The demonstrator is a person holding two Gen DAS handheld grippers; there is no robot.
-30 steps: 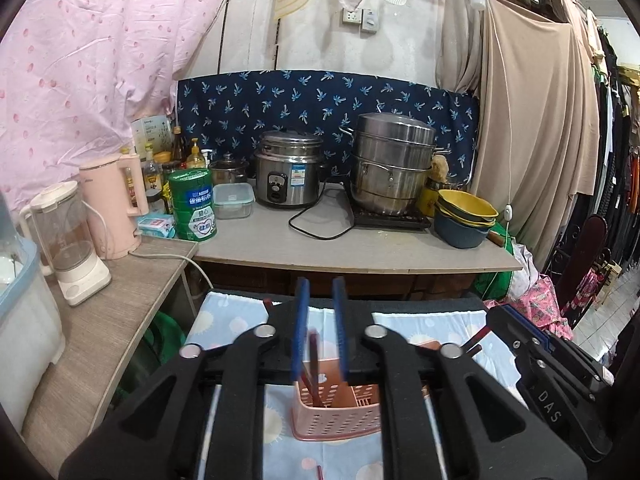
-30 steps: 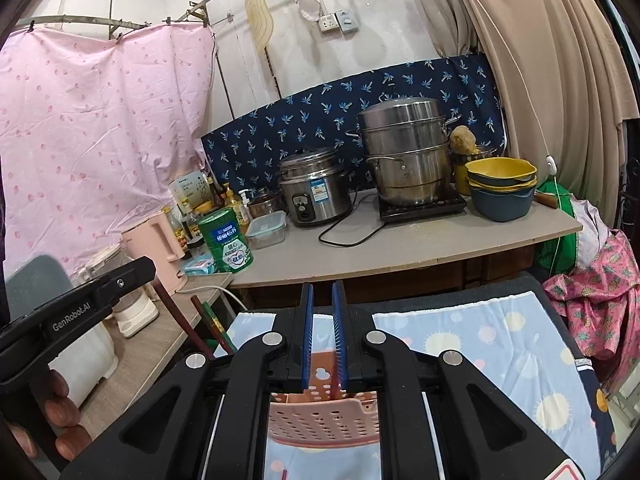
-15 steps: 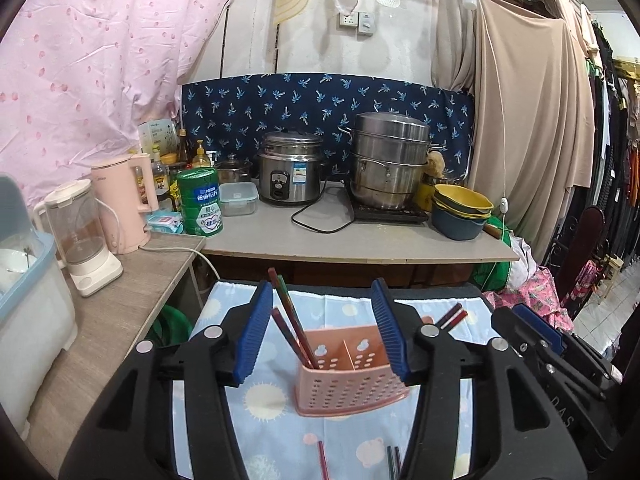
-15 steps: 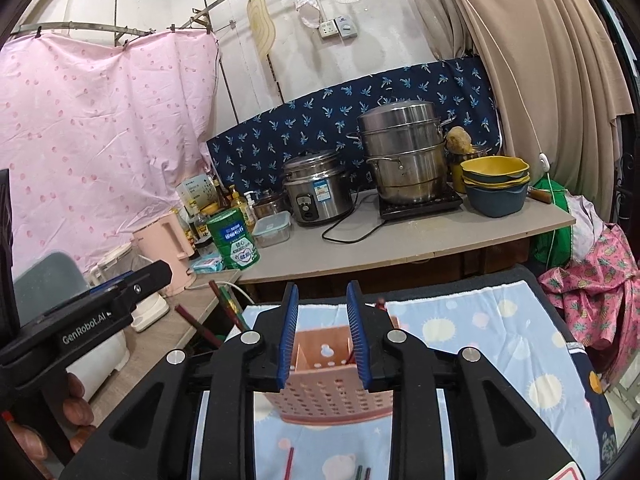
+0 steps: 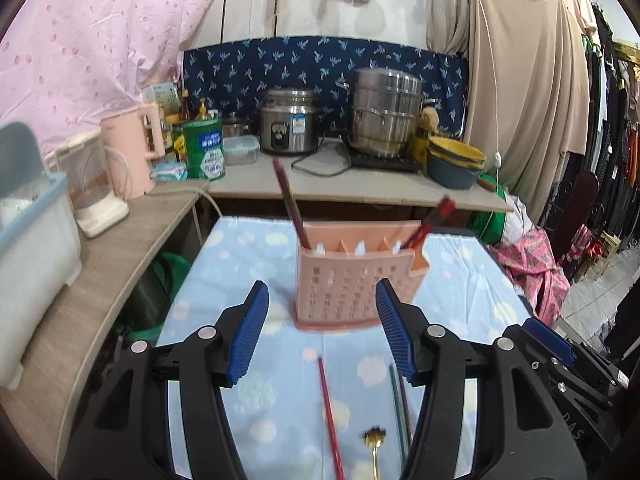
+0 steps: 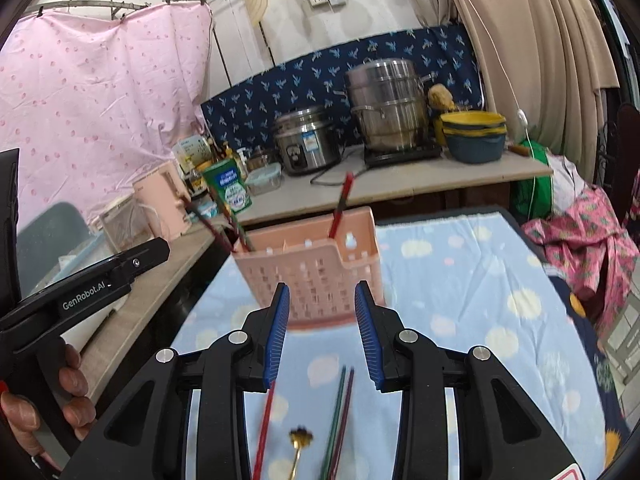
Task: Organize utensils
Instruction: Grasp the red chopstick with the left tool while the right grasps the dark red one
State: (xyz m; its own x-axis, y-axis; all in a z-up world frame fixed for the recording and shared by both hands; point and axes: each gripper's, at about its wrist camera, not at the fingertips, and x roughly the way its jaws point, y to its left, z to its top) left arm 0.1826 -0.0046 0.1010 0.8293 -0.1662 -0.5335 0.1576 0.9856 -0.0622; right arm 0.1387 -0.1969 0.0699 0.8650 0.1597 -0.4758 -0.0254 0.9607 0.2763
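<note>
the pink utensil caddy (image 5: 354,280) stands upright on the blue patterned cloth (image 5: 224,264), just beyond both sets of fingers. dark and red chopsticks (image 5: 290,204) lean out of its compartment at 10 o'clock, and more red ones (image 5: 430,222) out of the end at 2 o'clock. loose on the cloth nearer the cameras lie a red chopstick (image 5: 329,412), a green-and-dark pair (image 5: 398,404) and a small gold spoon (image 5: 375,446).

the left gripper (image 5: 322,330) has its blue pads spread wide with nothing between them; the caddy and red chopstick show through the gap. the right gripper (image 6: 322,330) is parted less widely, also empty, touching nothing, the caddy (image 6: 312,270) straight ahead at 12 o'clock.

only the right wrist view shows the left gripper's body at 9 o'clock with the person's hand (image 6: 44,400) around its handle. only the left wrist view shows the right gripper's black-and-blue body at 4 o'clock.
</note>
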